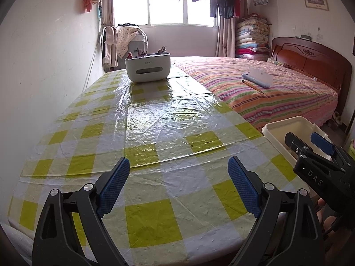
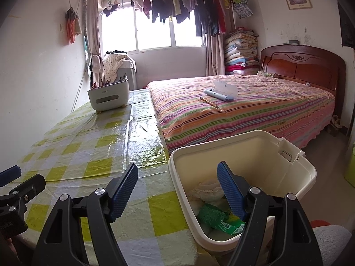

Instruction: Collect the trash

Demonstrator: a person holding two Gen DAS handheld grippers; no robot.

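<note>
A cream plastic trash bin (image 2: 295, 177) stands beside the table's right edge; it also shows in the left wrist view (image 1: 277, 128). Inside lie a green wrapper (image 2: 213, 217) and white crumpled paper (image 2: 208, 190). My right gripper (image 2: 177, 173) is open and empty, held over the bin's near left rim. It also shows in the left wrist view (image 1: 308, 141). My left gripper (image 1: 178, 166) is open and empty, low over the checked tablecloth (image 1: 155, 133). Its fingertip (image 2: 11, 173) shows at the left of the right wrist view.
A white organizer box (image 1: 147, 69) with pens stands at the table's far end; it also shows in the right wrist view (image 2: 108, 96). A bed with a striped cover (image 2: 244, 110) lies right of the table, with a pencil case (image 2: 219, 93) and pencil (image 2: 210, 103) on it.
</note>
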